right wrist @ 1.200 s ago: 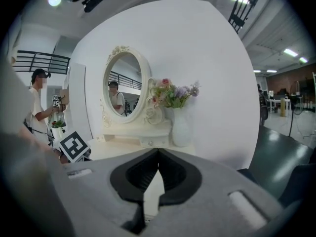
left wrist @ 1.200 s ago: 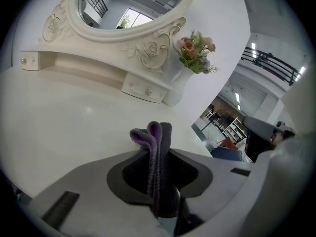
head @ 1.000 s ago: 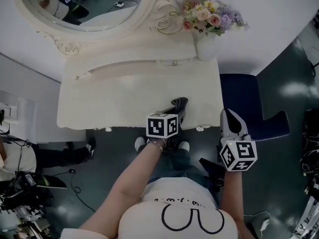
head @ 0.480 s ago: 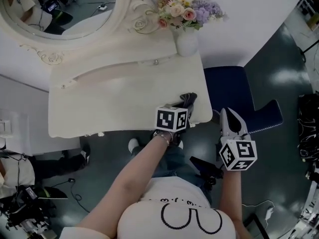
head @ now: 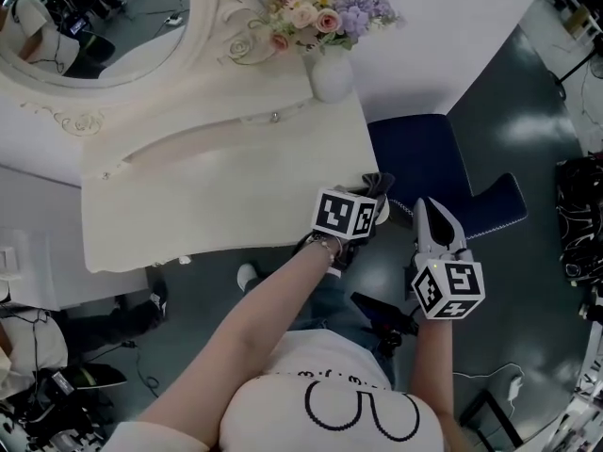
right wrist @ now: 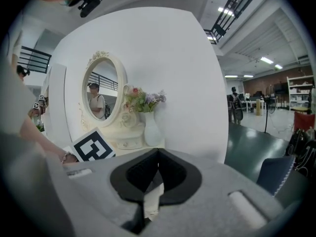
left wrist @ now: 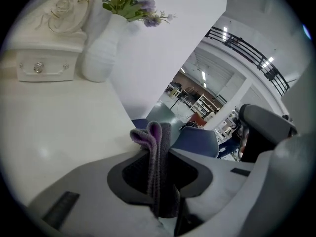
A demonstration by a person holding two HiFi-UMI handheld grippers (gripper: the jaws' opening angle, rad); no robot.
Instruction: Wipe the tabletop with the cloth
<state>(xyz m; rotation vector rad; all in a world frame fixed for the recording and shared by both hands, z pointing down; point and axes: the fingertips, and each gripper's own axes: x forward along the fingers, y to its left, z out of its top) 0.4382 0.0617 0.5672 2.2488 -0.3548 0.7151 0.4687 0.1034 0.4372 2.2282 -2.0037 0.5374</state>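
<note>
Grey-violet fleece of the cloth (left wrist: 157, 152) clamped tight between the jaws of the left gripper (head: 369, 199), folded into 2 or 3 layers, with a soft rolled edge poking past the tips. Has slid rightward along the front edge of the tabletop (head: 207, 196) over the last 1 s, from around the middle of that edge to the right front corner, now just right of frame centre in the head view. Reads as the end of 1 wiping stroke (front strip likely covered, the deeper part toward the vase (head: 330, 75) at upper centre probably still to do). Sits at the very corner, touching or just over the surface; contact not clear from either view. Off the table at centre right, right gripper (head: 435, 226) with jaws together on nothing.
</note>
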